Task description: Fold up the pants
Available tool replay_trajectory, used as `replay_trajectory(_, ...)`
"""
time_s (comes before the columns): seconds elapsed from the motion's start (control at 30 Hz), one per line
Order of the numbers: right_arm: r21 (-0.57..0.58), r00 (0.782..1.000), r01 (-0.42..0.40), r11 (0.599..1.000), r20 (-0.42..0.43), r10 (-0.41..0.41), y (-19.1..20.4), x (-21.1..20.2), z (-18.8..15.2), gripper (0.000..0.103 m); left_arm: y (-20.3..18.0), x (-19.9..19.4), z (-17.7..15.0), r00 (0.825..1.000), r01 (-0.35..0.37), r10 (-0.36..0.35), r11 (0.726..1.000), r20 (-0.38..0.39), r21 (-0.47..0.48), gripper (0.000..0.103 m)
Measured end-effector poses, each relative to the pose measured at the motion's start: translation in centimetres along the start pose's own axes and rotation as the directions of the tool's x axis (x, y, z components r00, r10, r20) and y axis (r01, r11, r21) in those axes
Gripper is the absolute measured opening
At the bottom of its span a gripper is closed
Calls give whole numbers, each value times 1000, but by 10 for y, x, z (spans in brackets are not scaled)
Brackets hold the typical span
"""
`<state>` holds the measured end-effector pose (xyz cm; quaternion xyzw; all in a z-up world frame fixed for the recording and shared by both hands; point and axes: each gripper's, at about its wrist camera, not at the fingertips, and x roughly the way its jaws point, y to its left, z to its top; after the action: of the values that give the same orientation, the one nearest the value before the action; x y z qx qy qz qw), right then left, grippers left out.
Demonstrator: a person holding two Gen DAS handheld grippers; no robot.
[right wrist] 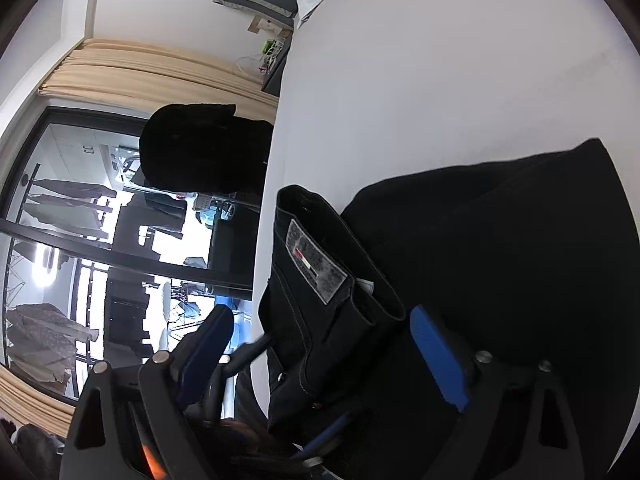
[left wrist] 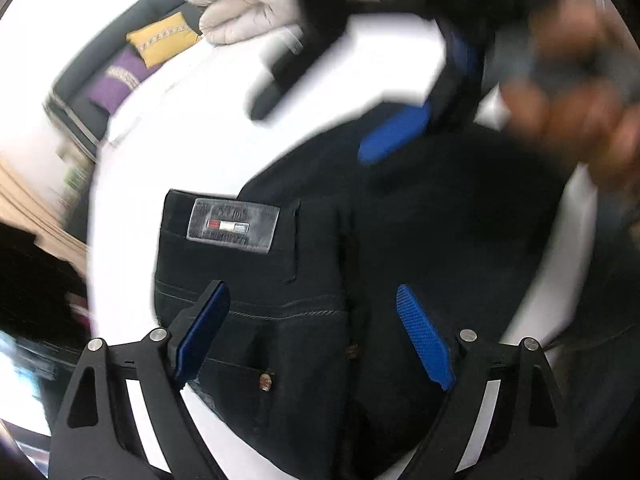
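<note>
Black pants (left wrist: 320, 248) lie folded on a white surface (left wrist: 328, 80), waistband up, with a grey brand patch (left wrist: 233, 225). My left gripper (left wrist: 316, 320) hovers open just above them, with nothing between its blue pads. My right gripper (left wrist: 348, 120) shows blurred at the top of the left wrist view, open, above the far part of the pants. In the right wrist view the pants (right wrist: 500, 240) and patch (right wrist: 316, 267) lie close ahead of my open right gripper (right wrist: 324, 344).
A white pillow (left wrist: 244, 4), a yellow cushion (left wrist: 164, 40) and a purple cushion (left wrist: 116, 86) lie at the far edge. A black garment (right wrist: 208, 148) hangs beside the white surface (right wrist: 440, 80). Beige curtains (right wrist: 152, 72) and a glass door (right wrist: 100, 240) stand at left.
</note>
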<state>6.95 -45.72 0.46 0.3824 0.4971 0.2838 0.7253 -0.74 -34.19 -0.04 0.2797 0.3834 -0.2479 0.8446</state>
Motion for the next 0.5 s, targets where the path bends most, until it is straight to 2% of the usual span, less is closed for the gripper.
replay_trajectory(0.07,-1,1000,-6,1000,8,6,0,0,1,93,-4,-7,10,997,-61,60,998,41,20,86)
replay_trajectory(0.1,2,1000,-6,1000,9,6,0,1,1,93,-10,2,15,995,-96,95,994,29,53,86)
replay_trajectory(0.2,6,1000,-13,1000,-5,13,-3,7,0,93,-26,43,10,991,-84,96,989,-93,124,86)
replay_trajectory(0.23,5,1000,-14,1000,-10,14,-3,9,0,93,-34,50,2,989,-87,104,985,-109,148,86)
replay_trajectory(0.3,7,1000,-17,1000,-11,17,-6,9,0,93,-48,50,-3,985,-135,153,971,-82,198,86)
replay_trajectory(0.37,16,1000,-20,1000,-12,20,-10,10,3,92,-52,51,2,984,-140,160,966,-77,216,84)
replay_trajectory(0.4,19,1000,-15,1000,-15,15,-11,12,5,91,-52,50,4,982,-161,180,960,-62,227,67)
replay_trajectory(0.43,19,1000,-11,1000,-19,11,-11,13,6,90,-52,51,4,975,-199,217,948,-45,249,39)
replay_trajectory(0.47,14,1000,-11,1000,-27,11,-9,15,7,88,-51,53,2,972,-212,231,943,-45,258,31)
replay_trajectory(0.5,4,999,-11,1000,-36,11,-6,18,9,88,-42,61,-3,971,-214,235,940,-51,266,30)
